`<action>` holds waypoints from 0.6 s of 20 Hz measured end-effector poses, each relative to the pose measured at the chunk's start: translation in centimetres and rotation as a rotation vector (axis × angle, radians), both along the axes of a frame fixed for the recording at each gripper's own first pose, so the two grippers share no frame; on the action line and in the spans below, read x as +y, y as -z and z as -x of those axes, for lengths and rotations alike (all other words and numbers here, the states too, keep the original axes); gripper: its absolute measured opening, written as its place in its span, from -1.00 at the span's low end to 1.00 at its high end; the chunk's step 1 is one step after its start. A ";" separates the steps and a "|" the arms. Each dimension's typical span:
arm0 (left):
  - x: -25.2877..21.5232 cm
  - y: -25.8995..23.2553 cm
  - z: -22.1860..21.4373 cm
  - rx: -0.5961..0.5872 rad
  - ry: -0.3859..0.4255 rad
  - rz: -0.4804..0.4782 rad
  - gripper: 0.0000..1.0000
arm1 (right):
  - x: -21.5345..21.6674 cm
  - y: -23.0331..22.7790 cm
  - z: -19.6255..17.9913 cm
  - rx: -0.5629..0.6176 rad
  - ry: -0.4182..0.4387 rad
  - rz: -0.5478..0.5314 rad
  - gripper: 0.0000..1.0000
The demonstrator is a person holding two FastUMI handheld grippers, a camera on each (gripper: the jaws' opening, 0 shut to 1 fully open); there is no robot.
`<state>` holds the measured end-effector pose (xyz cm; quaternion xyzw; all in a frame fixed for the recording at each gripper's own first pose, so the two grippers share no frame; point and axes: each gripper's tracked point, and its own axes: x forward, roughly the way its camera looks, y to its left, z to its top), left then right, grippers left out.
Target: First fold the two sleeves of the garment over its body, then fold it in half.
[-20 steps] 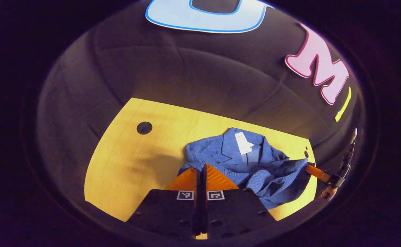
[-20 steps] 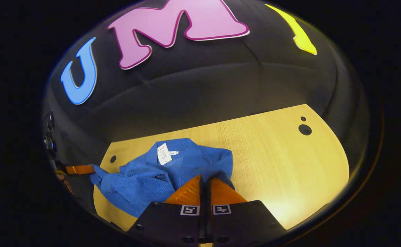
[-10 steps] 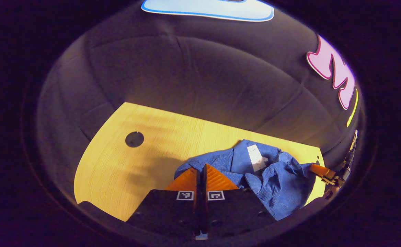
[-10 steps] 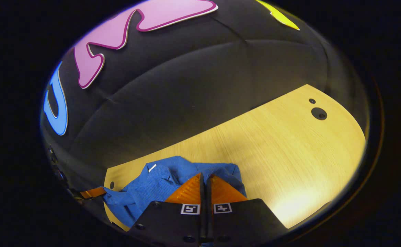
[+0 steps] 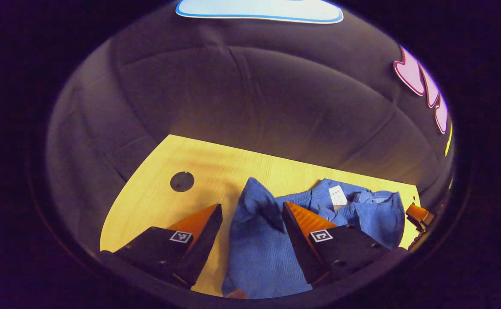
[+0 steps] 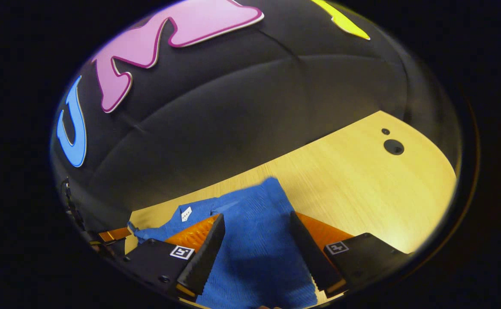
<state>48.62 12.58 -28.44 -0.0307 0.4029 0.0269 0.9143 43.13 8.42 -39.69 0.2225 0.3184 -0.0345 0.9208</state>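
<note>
Both grippers, left gripper (image 5: pixel 250 219) and right gripper (image 6: pixel 255 229), jaws apart over blue garment (image 6: pixel 255 253) (white tag (image 5: pixel 338 196) showing) on table (image 6: pixel 362 189)

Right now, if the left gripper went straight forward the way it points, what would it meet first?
Most likely the blue garment. The left gripper is open and the cloth lies between its fingers and just ahead. Beyond it come the bare table and the booth wall, though depth is hard to judge in this view.
</note>
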 end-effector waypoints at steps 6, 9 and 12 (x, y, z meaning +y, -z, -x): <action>0.8 -4.7 4.8 -0.126 -0.004 0.018 0.65 | -1.6 -8.5 2.7 -0.188 -0.069 0.155 0.92; 0.0 -7.5 8.9 -0.203 0.043 -0.062 0.66 | -1.2 -13.5 6.2 -0.283 -0.133 0.214 0.92; -3.8 -10.6 14.4 -0.277 0.084 -0.061 0.66 | 0.5 -17.3 11.0 -0.337 -0.237 0.263 0.92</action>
